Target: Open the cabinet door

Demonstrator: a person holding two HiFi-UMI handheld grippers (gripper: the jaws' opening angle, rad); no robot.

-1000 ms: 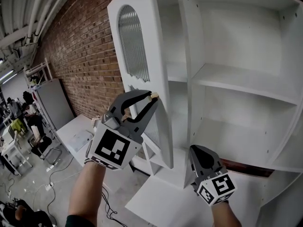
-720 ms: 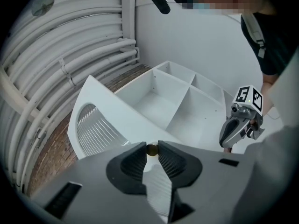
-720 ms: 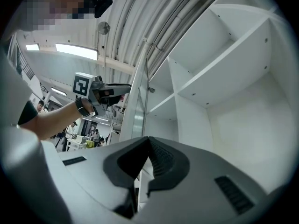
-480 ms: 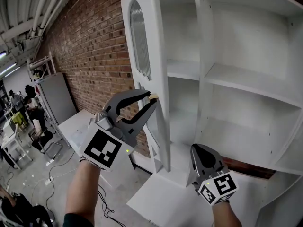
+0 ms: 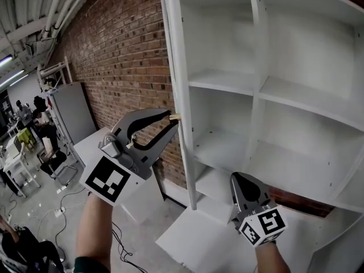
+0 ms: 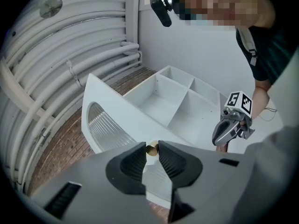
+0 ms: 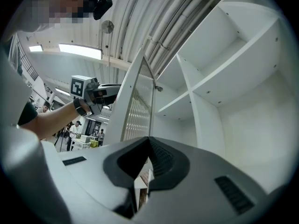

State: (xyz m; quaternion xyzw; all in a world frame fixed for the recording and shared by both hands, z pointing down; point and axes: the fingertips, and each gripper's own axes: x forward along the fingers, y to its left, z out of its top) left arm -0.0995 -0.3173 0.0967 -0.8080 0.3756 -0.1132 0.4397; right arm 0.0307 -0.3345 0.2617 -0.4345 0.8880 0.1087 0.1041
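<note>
One white door [image 5: 176, 67] wide open; left gripper [image 5: 173, 120] pinches knob [image 6: 152, 149]; right gripper [image 5: 237, 183] closed.

This is looking like a converted industrial workspace, part workshop and part office. A bare brick wall [image 5: 114, 56] is running down one side, white pipes [image 5: 57, 7] are crossing the ceiling, and strip lights [image 7: 79, 51] are glowing overhead. In the far corner people [image 5: 37, 121] are sitting among desks [image 5: 12, 164], while loose cables [image 5: 62, 206] are trailing over the concrete floor [image 5: 34, 223].
</note>
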